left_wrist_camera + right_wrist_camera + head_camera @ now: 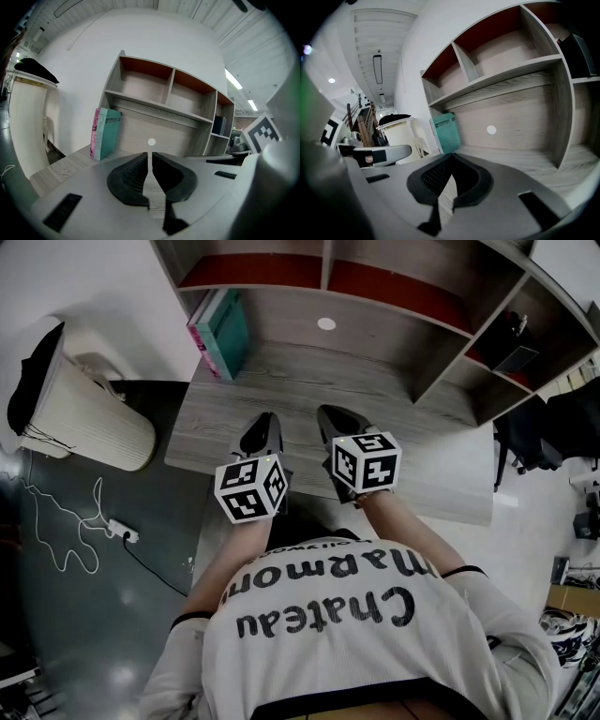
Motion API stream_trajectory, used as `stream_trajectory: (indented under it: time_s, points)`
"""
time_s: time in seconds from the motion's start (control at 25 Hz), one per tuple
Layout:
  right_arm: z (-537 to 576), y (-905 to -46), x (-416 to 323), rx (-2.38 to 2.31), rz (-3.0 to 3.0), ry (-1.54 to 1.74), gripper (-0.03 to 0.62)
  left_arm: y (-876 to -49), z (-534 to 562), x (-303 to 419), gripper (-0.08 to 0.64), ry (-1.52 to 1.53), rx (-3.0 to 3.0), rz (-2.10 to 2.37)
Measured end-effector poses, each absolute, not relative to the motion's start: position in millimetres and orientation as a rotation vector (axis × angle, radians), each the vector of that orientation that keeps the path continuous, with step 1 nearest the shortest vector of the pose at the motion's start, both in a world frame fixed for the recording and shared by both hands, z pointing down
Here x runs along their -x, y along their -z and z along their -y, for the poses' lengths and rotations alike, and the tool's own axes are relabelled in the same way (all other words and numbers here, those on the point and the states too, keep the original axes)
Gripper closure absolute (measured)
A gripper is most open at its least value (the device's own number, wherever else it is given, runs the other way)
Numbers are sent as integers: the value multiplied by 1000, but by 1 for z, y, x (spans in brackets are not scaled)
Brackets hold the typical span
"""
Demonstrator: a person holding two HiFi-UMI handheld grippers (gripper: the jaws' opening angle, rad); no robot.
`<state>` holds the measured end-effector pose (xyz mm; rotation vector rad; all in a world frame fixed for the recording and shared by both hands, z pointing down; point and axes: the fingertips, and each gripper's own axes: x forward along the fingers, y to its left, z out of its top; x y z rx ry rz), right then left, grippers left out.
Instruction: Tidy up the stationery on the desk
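A teal book and a pink one stand upright at the back left of the grey wood desk; they also show in the left gripper view and the right gripper view. No loose stationery lies on the desk top. My left gripper hovers over the desk's near edge, its jaws drawn together to a hairline slit with nothing between them. My right gripper hangs beside it, its jaws meeting at the tips, also empty. Both point toward the back panel.
A shelf hutch with open cubbies rises behind the desk; a dark object sits in the right cubby. A white disc marks the back panel. Left of the desk stands a ribbed white bin with black cloth on it; a power strip lies on the floor.
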<state>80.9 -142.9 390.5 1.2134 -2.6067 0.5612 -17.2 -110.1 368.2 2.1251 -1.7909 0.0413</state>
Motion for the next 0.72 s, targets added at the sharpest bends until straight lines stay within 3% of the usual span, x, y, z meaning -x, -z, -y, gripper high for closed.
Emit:
stream_trajectory:
  time_s: [0.72]
  points:
    - [141,-405,-100,-1238,2575,-606,577,-380,108,6,521,-27,-2103,1766]
